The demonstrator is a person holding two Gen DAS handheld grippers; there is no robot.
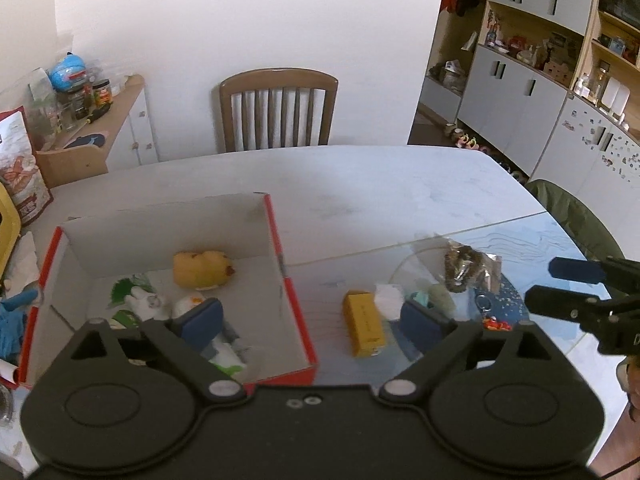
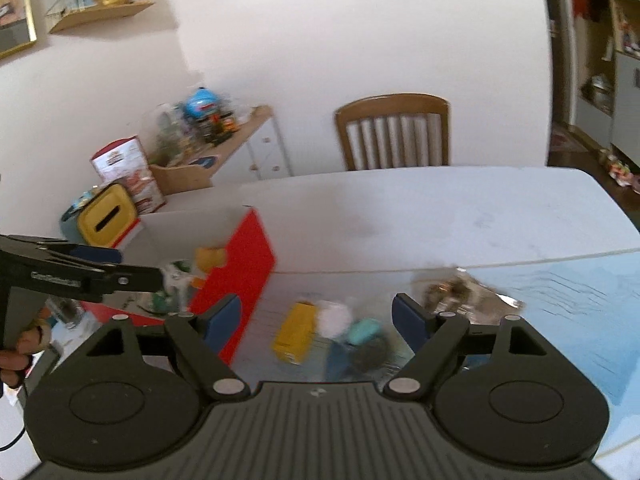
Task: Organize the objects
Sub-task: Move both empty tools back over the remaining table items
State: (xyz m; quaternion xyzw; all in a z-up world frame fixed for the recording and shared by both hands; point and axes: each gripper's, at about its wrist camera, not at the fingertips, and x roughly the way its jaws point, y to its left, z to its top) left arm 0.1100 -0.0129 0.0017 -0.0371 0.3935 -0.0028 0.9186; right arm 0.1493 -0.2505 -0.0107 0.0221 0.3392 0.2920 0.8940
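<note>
Open right tongs (image 2: pixel 318 320) above the yellow box (image 2: pixel 294 334).

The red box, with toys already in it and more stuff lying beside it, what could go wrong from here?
1. The loose items are bunched tight: the yellow box touches a white fluffy ball, so a grab may drag its neighbour.
2. Both the left gripper and right gripper hang open near that pile and could collide.
3. The red box wall stands close by and may get knocked.
</note>
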